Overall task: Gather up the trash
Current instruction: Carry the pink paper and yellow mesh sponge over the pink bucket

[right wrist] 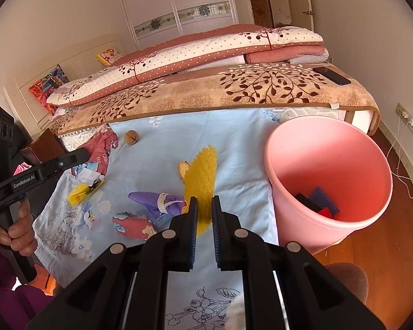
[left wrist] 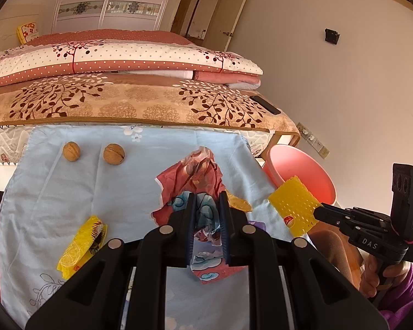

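My left gripper [left wrist: 208, 196] is shut on a crumpled red and blue wrapper [left wrist: 195, 176], held over the light blue cloth [left wrist: 68, 192]. My right gripper [right wrist: 204, 200] is shut on a yellow bumpy foam sheet [right wrist: 202, 173], beside the pink bin [right wrist: 327, 176]; from the left wrist view the sheet [left wrist: 294, 206] hangs in front of the bin [left wrist: 297, 170]. On the cloth lie a yellow wrapper [left wrist: 81, 244], two walnuts [left wrist: 71, 151] [left wrist: 113, 154], a peel scrap [right wrist: 183, 170], a purple wrapper [right wrist: 154, 199] and a red wrapper piece [right wrist: 135, 227].
The bin holds dark, blue and red ridged pieces [right wrist: 318, 199]. A bed with folded quilts [left wrist: 124, 55] lies behind the cloth, with a black phone [left wrist: 264, 104] on its corner. A cable and wall sockets [right wrist: 407, 121] are at the right, above wooden floor.
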